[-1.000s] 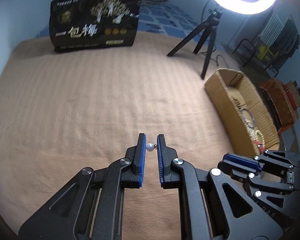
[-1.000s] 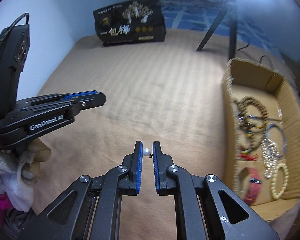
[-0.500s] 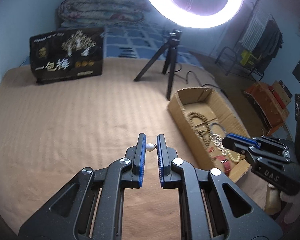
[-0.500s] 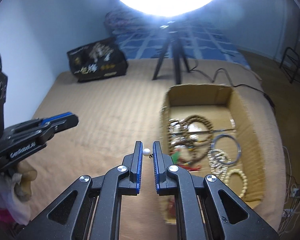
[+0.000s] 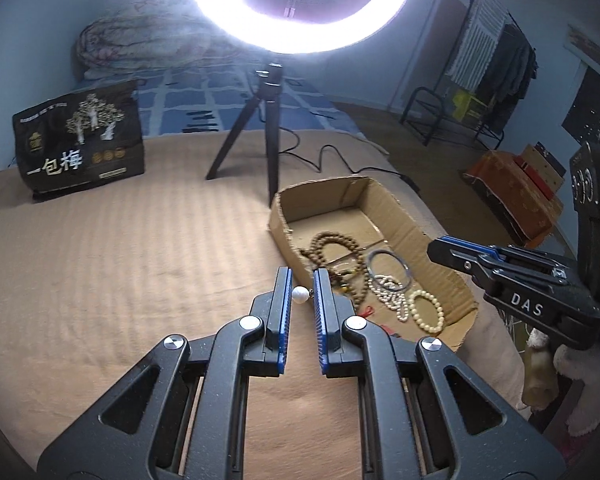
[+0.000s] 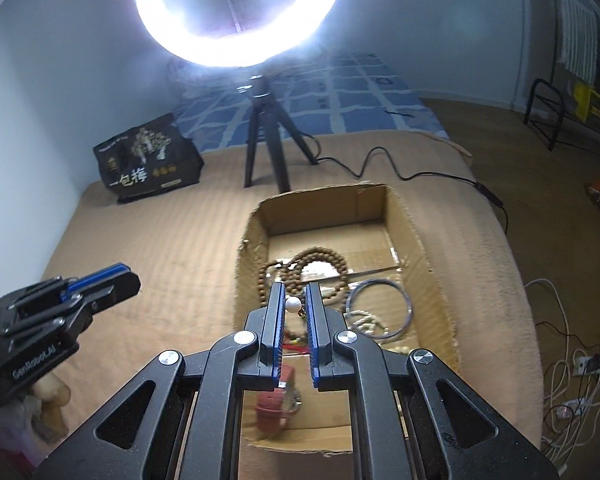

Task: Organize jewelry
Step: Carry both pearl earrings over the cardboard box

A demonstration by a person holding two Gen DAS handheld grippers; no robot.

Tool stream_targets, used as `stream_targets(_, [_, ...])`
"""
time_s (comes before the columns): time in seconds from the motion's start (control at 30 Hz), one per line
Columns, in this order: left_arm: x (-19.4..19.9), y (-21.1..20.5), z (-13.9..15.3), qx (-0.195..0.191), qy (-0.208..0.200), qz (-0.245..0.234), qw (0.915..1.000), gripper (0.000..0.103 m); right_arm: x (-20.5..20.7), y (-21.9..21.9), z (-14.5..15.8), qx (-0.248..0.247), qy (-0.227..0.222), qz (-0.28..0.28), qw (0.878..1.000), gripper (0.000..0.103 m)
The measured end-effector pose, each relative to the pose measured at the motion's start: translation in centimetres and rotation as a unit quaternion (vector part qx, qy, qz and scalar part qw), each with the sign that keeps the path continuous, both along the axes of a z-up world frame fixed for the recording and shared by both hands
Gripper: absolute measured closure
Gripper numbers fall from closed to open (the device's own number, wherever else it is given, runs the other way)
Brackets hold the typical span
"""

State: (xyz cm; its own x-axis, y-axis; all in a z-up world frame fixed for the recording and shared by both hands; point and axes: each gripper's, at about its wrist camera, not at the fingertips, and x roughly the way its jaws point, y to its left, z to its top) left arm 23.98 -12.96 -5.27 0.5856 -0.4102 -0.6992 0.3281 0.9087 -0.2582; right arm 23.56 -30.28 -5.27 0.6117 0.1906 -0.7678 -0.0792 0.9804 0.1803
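Each gripper, left [image 5: 301, 285] and right [image 6: 293, 298], pinches a small round white pearl earring [image 5: 299, 294].

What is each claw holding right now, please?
Left claw: closed on a pearl earring.
Right claw: closed on a second pearl earring, above the cardboard box.

The black bag [image 5: 80, 142] says "一包梅" in big white letters, the right gripper [image 5: 460, 254] says "DAS", and the left gripper [image 6: 100, 284] says "GenRobot.AI".
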Motion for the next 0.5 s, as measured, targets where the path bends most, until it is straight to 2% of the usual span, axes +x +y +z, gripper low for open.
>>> stream_targets(0.5, [0.4, -5.1, -1.3, 0.0, 0.007, -0.031, 0.9995, 0.094, 0.9, -2.5, -1.2, -0.003, 0.011, -0.021, 1.0, 0.095])
